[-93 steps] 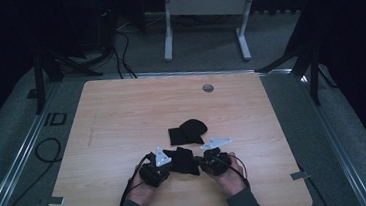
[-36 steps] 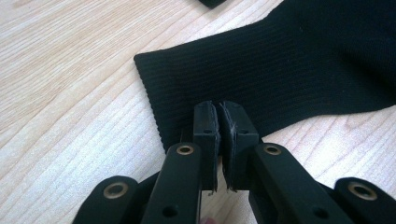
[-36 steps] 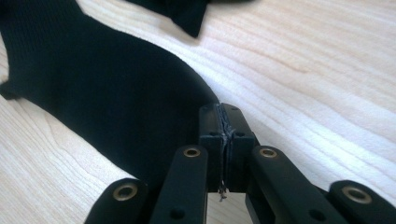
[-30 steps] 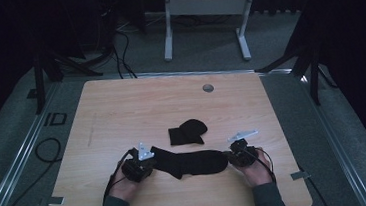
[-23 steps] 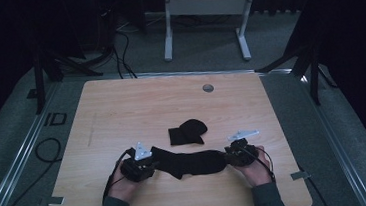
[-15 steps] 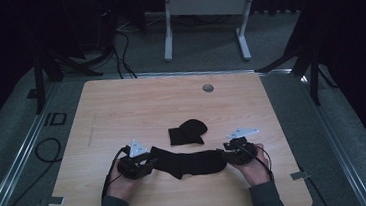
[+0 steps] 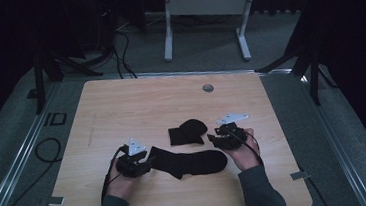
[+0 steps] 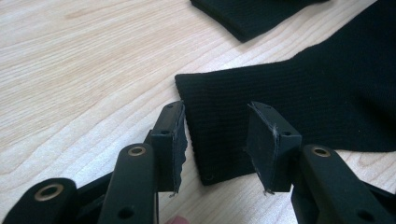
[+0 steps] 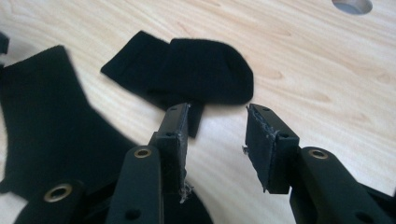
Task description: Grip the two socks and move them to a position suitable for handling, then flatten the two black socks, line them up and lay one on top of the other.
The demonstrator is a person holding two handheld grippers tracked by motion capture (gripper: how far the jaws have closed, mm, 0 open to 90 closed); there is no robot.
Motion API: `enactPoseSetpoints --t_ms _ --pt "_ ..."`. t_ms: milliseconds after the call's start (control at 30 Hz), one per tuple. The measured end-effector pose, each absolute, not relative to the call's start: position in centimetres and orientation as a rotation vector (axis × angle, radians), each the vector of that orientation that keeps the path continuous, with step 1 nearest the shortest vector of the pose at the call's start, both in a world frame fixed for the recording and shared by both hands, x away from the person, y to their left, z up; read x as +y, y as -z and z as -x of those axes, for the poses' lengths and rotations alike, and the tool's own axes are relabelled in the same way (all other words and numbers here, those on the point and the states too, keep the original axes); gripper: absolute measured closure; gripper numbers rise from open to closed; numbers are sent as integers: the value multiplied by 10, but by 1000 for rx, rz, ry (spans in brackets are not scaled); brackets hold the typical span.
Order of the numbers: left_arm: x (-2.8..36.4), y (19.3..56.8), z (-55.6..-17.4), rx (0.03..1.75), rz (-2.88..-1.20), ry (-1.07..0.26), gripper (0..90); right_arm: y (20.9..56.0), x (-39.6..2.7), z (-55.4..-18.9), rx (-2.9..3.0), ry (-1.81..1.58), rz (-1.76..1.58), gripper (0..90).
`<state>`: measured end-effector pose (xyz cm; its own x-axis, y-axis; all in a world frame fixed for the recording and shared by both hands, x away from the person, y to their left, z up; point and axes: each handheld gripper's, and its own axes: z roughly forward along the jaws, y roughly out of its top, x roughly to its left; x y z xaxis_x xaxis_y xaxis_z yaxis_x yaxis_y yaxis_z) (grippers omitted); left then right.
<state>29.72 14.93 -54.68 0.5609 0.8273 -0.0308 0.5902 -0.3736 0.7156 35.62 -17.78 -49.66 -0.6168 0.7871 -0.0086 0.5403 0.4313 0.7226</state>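
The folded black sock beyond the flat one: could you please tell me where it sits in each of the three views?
High view: folded sock at table centre, just beyond the flat sock.
Left gripper view: its edge at the top.
Right gripper view: upper middle, past the open fingers.
Shared landmark: the flat sock.

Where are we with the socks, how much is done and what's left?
Done: one sock lies spread flat on the table. In hand: nothing; the left gripper and right gripper have just been opening, fingers clear of cloth. Left: the folded sock beyond it, likely next for the right gripper.
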Motion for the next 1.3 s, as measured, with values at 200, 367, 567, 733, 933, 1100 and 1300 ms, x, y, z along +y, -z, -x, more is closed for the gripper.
enactPoseSetpoints --t_ms 200,367,567,733,933,1100,1300 --pt "148 547 -298 1130 -2107 -436 576 509 -169 -377 2362 -949 -1164 623" --pt "146 548 -297 1128 -2109 -443 575 516 -165 -392 2406 -903 -1167 702" --pt "144 549 -296 1120 -2125 -441 572 521 -156 -406 2413 -829 -1136 818" --pt "142 549 -296 1118 -2129 -443 572 528 -149 -417 2408 -777 -1140 775" --pt "143 549 -296 1119 -2126 -442 572 535 -145 -432 2361 -810 -1235 667" --pt "142 550 -297 1116 -2141 -444 568 546 -140 -439 2373 -776 -1306 687" --pt "141 550 -296 1116 -2140 -448 568 545 -139 -437 2401 -797 -1320 834"
